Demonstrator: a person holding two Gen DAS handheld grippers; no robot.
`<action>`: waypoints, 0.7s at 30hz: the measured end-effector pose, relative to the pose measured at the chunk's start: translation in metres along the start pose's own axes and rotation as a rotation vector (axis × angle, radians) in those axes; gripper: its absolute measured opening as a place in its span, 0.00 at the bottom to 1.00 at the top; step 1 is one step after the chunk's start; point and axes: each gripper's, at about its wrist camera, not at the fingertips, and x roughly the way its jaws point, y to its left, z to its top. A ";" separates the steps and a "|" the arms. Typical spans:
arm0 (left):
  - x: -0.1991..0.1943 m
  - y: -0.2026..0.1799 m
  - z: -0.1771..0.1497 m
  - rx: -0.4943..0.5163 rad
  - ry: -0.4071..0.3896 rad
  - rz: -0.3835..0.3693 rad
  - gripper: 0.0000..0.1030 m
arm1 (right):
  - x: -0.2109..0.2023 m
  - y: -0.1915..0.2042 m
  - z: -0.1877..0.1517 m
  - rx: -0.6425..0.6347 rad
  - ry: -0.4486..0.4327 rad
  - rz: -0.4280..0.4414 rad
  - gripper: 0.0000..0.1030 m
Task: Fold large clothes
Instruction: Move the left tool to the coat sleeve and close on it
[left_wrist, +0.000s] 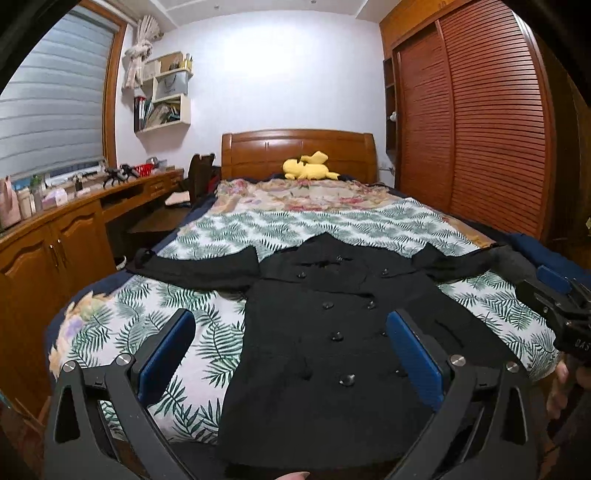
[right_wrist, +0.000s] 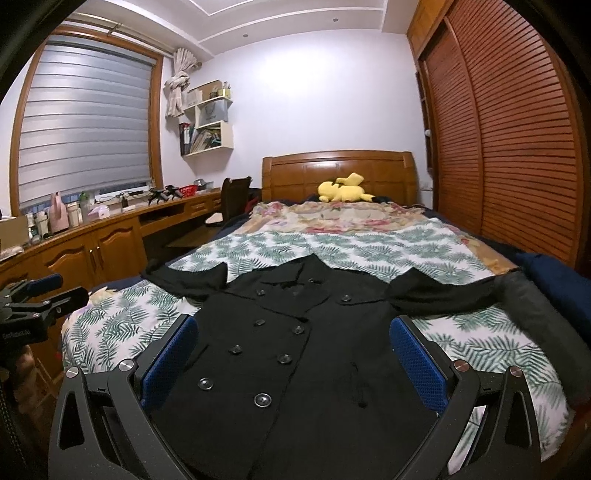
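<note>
Coat: black double-breasted coat (left_wrist: 325, 332) is laid flat, sleeves spread, on the bed (left_wrist: 369, 221).
Claws: left claw (left_wrist: 291, 354) and right claw (right_wrist: 293, 354) are released above its hem.
Progress: no fold is made yet.

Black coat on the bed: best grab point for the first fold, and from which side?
Take the black coat by its sleeve ends. It lies flat, buttons up, both sleeves spread sideways. Left tongs come in from the left for the left cuff, right tongs from the right for the right cuff. Both are open.
</note>
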 end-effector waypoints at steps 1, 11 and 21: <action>0.005 0.004 -0.001 -0.004 0.010 0.000 1.00 | 0.006 0.001 0.000 -0.008 0.008 0.002 1.00; 0.048 0.036 -0.018 -0.019 0.084 0.042 1.00 | 0.073 0.006 0.007 -0.083 0.053 0.068 1.00; 0.108 0.058 -0.033 -0.020 0.179 0.091 1.00 | 0.173 0.006 0.013 -0.155 0.135 0.167 1.00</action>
